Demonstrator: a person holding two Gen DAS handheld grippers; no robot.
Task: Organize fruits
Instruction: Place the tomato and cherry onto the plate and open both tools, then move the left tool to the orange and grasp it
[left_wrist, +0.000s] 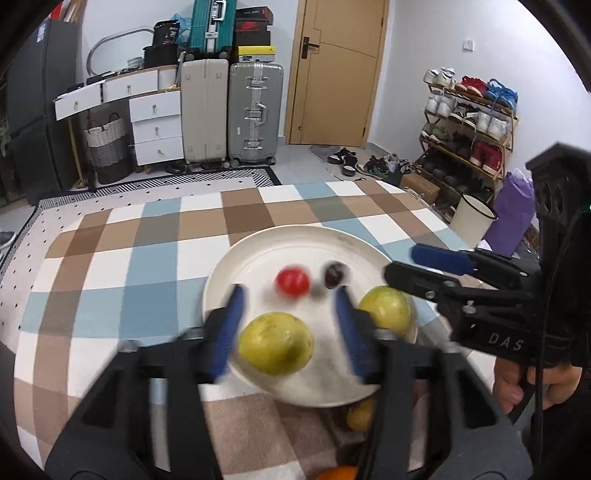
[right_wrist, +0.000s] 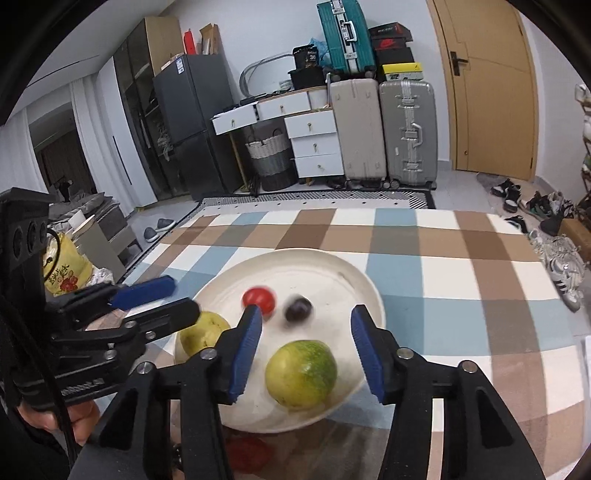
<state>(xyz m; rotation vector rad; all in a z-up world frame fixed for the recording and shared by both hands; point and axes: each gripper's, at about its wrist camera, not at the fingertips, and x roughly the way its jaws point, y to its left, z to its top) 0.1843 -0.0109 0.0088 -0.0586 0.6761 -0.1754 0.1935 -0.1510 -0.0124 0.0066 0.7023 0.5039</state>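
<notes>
A white plate (right_wrist: 347, 275) sits on a checked cloth (right_wrist: 461, 280) and serves as the landmark. On its near part lies a green-yellow fruit (right_wrist: 301, 373), between the parted blue pads of the right gripper (right_wrist: 306, 347), which do not touch it. Toward the plate's middle lie a small red fruit (right_wrist: 258, 298) and, just beside it, a dark round fruit (right_wrist: 298, 309). At the plate's left edge a second yellow-green fruit (right_wrist: 203, 332) lies under the left gripper (right_wrist: 181, 299), whose fingers stand apart.

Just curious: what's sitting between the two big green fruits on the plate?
Only bare white plate between the green fruits; left wrist view.
</notes>
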